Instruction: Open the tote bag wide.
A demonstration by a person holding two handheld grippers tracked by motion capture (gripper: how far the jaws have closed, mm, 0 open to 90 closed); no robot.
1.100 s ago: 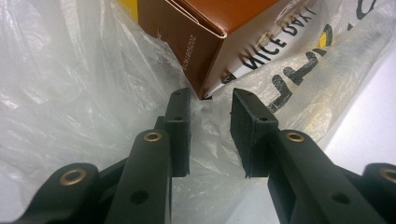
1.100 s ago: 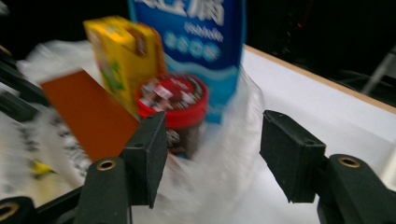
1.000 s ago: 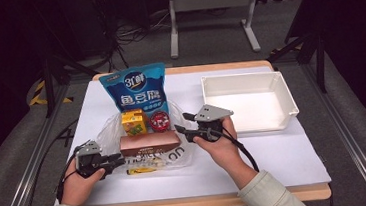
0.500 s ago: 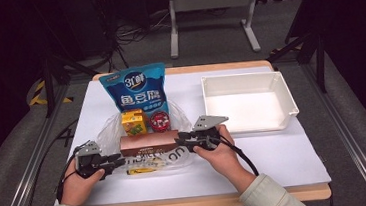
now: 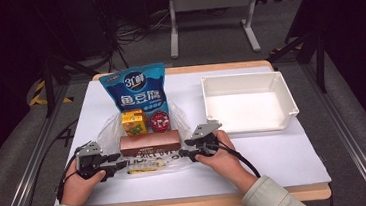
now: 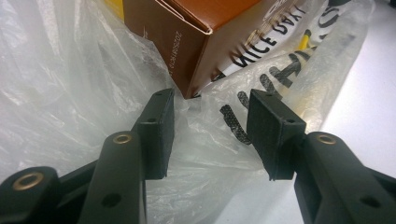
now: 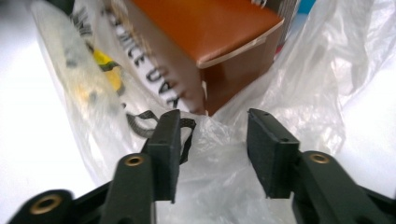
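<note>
A brown box (image 5: 149,143) lies on a clear printed plastic bag (image 5: 148,163) near the table's front. A yellow carton (image 5: 133,122), a red can (image 5: 159,120) and an upright blue snack bag (image 5: 135,89) stand behind it. My left gripper (image 5: 113,165) sits low at the bag's left end. Its jaws have just been opening and stand open, with loose bag film (image 6: 205,140) between them below the brown box's corner (image 6: 196,46). My right gripper (image 5: 186,152) is at the bag's right end. It too has just been opening, with crumpled film (image 7: 210,140) between its pads, untouched.
A white rectangular tray (image 5: 274,82) stands at the right back of the white table cover (image 5: 276,160). Black cables trail from both grippers toward the person's sleeves. Bare cover lies right of the right hand and in front of the tray.
My right gripper has come down from beside the box's top right end to the bag's right edge at table level. The left hand has stayed put, its jaws wider apart.
</note>
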